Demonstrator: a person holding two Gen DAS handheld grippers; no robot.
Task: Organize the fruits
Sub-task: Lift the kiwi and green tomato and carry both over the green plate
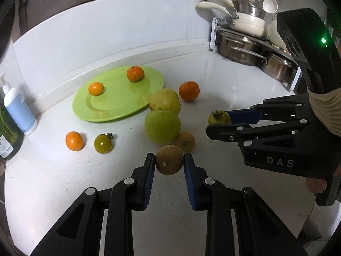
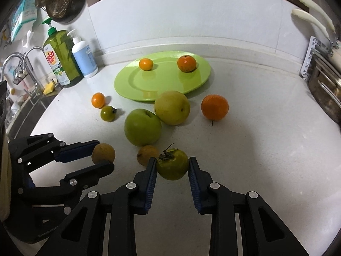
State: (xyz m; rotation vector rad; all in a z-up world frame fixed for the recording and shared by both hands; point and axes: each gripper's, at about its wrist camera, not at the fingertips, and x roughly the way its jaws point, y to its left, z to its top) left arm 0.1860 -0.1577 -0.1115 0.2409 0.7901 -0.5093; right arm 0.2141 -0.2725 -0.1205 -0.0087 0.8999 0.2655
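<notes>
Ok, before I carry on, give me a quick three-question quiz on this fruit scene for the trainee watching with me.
1. True or false: the round green plate holds three small oranges.
2. Multiple choice: what is the right gripper shut on? A) a large green apple B) a green tomato with a dried stem C) a large orange
3. Fill in: the left gripper is shut on a round ____ fruit.

Key:
1. False. Two small oranges lie on it.
2. B, the green tomato with a dried stem.
3. Brown; its fingers press the round brown fruit.
</notes>
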